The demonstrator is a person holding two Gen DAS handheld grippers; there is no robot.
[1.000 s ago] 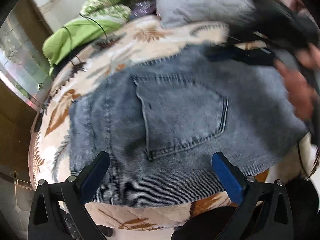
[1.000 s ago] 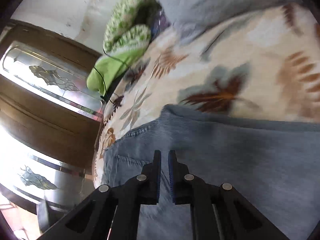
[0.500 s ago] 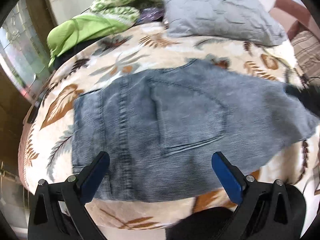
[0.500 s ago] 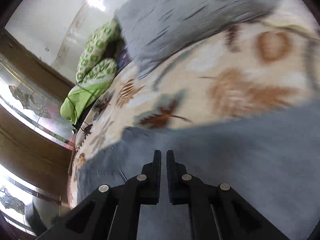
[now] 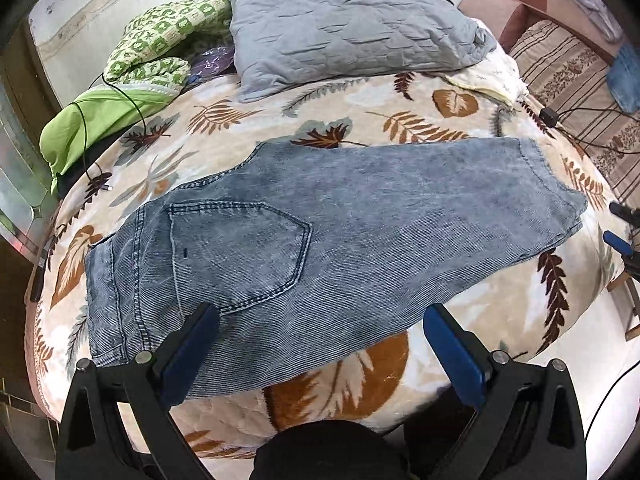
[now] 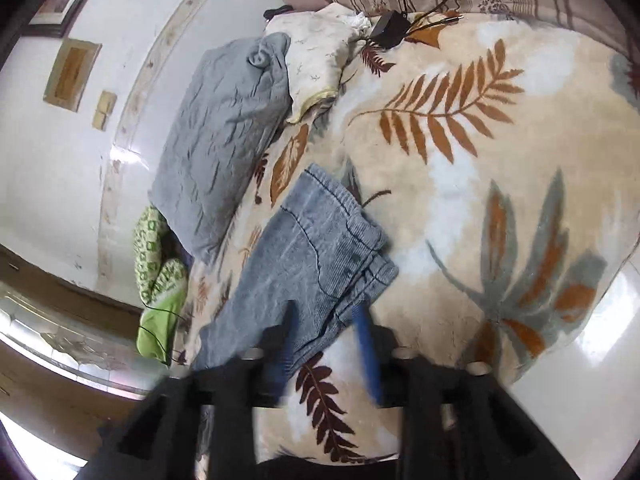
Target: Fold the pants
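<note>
Lying flat on bedspread (image 5: 420,120), pants (image 5: 320,240); right gripper (image 6: 326,344) just opening, empty

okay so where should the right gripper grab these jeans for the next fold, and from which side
Probably the hem end of the jeans, approached from the bed's open edge beside the right gripper. That end lies flat on the blanket with its stacked leg edges showing, and the jaws, just opened, hold nothing.

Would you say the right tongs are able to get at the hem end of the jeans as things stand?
Probably yes. The right tongs stand open just short of the jeans, pointing at the stacked hems, and only bare blanket lies around that end; nothing covers it.
</note>
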